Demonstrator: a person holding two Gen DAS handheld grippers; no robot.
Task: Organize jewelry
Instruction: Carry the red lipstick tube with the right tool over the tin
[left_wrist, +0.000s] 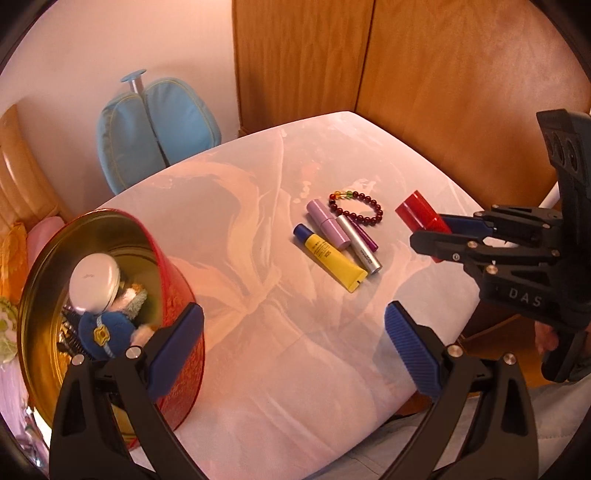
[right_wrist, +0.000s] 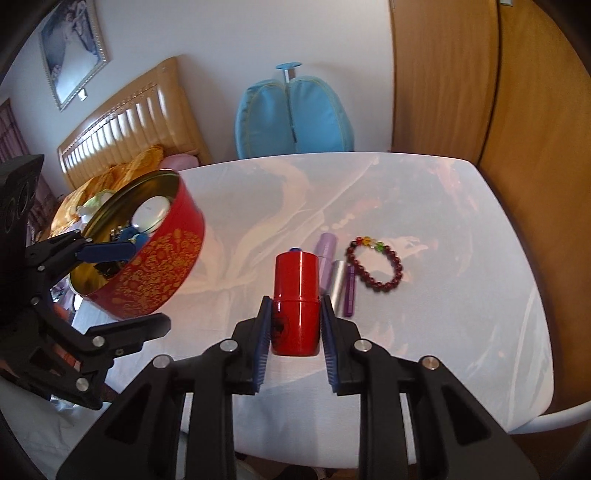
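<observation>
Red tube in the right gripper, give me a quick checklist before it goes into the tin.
1. Right gripper clamped on the red tube: ok.
2. Red tube off the table: ok, it looks lifted.
3. Red tin mouth open, no lid: ok.
4. Room in the tin beside the white compact and blue plush: cannot tell.
5. Left gripper holding the tin steady: not ok, one finger inside the tilted rim, jaws wide.
6. Bead bracelet clear of the path: ok.

Yellow tube (right_wrist: 294, 250) almost wholly hidden behind red cylinder (right_wrist: 296, 301), tin (left_wrist: 110, 314) contents partly hidden
</observation>
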